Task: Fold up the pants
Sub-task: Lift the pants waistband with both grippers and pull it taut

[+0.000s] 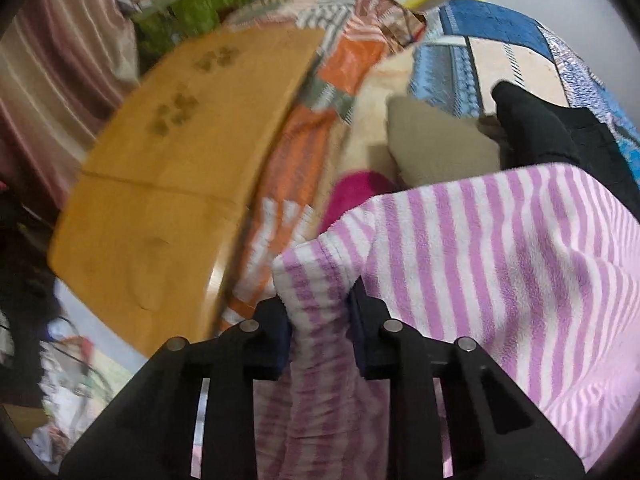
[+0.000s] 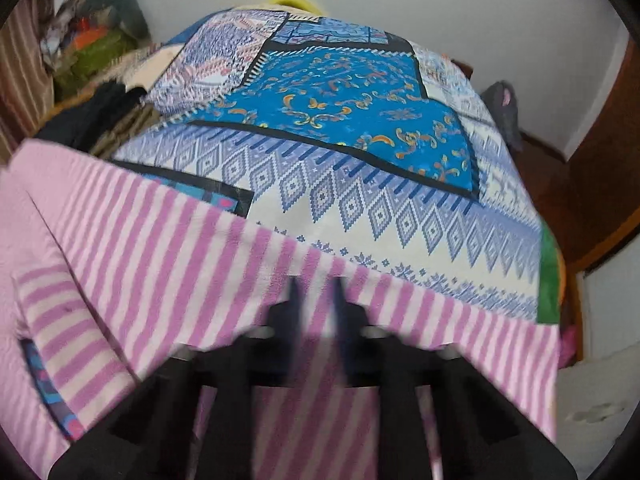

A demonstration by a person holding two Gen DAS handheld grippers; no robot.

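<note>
Both grippers [image 1: 318,312] [image 2: 316,304] down-tilted — pants [image 1: 500,240] pinched

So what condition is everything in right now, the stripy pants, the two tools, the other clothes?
Striped pants: spread on the bed, not yet folded, one edge bunched.
Left tool: shut on bunched pants fabric.
Right tool: shut, pinching the pants edge; blurred.
Black garment: lying crumpled beyond the pants.
Beige garment: folded beside it.
Bedspread: laid flat.

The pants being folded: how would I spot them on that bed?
Find the bed with the blue patterned sheet. On its near edge lie the pants, fleecy with pink and white stripes. The clothes beside them, black and beige, are plain.
</note>
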